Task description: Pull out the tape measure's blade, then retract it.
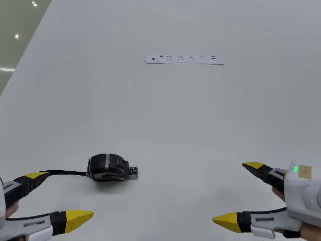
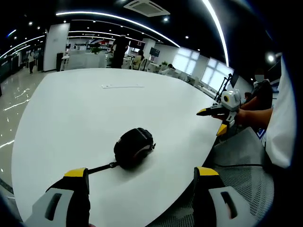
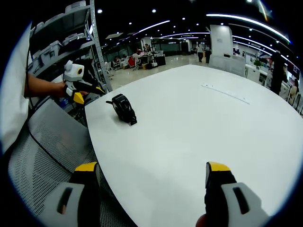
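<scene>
A black tape measure (image 1: 109, 167) lies on the white table (image 1: 165, 115) near its front edge, its blade tip pointing right and a black strap trailing left. It also appears in the left gripper view (image 2: 134, 147) and the right gripper view (image 3: 124, 108). My left gripper (image 1: 62, 197) is open at the lower left, just short of the strap's end, holding nothing; its yellow tips frame the tape measure ahead (image 2: 141, 172). My right gripper (image 1: 239, 193) is open at the lower right, well away from the tape measure, with bare table between its jaws (image 3: 152, 167).
A white power strip (image 1: 184, 58) lies flat at the far middle of the table. A grey mesh chair (image 3: 42, 151) sits by the table's near edge. Shelving, desks and distant people fill the room beyond.
</scene>
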Demonstrator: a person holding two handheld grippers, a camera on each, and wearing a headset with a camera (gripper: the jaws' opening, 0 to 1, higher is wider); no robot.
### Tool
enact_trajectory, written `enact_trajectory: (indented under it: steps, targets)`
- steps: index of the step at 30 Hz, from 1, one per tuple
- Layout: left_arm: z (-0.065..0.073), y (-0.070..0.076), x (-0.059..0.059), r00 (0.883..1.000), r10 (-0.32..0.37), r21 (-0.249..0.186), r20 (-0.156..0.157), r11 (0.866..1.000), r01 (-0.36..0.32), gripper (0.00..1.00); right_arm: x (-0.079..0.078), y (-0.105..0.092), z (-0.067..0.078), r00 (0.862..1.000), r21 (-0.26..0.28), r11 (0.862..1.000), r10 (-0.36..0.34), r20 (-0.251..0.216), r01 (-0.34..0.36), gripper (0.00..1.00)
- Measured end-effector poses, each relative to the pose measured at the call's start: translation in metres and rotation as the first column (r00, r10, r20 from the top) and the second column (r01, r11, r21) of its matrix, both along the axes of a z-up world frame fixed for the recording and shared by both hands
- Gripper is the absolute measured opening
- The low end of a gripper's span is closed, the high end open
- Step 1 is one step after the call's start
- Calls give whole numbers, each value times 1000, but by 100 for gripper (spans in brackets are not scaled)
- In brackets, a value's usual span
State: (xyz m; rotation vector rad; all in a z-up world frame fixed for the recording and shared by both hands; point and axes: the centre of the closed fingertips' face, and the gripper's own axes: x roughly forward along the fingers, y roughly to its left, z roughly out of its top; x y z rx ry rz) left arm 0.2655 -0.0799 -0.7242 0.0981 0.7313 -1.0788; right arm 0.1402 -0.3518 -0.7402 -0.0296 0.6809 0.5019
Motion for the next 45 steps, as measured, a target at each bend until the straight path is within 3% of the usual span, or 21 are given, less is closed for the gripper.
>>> enact_trajectory:
  steps: [14, 22, 32, 43, 45]
  targets:
    - [-7, -8, 10, 998, -57, 29, 28, 998, 56, 84, 12, 11, -2, 998, -3, 998, 56, 21, -56, 87]
    - [-9, -21, 18, 992, -116, 46, 52, 992, 113, 83, 20, 19, -7, 996, -1, 996, 87, 15, -87, 84]
    - [-12, -35, 28, 975, -206, 75, 83, 977, 200, 81, 32, 26, -12, 992, -5, 992, 128, 3, -128, 81]
    - [-22, -44, 28, 960, -265, 92, 90, 962, 257, 77, 37, 37, -28, 985, 2, 985, 174, -10, -174, 74]
    - [-24, -45, 28, 956, -278, 97, 93, 958, 270, 76, 40, 38, -28, 983, -12, 983, 184, 7, -184, 72]
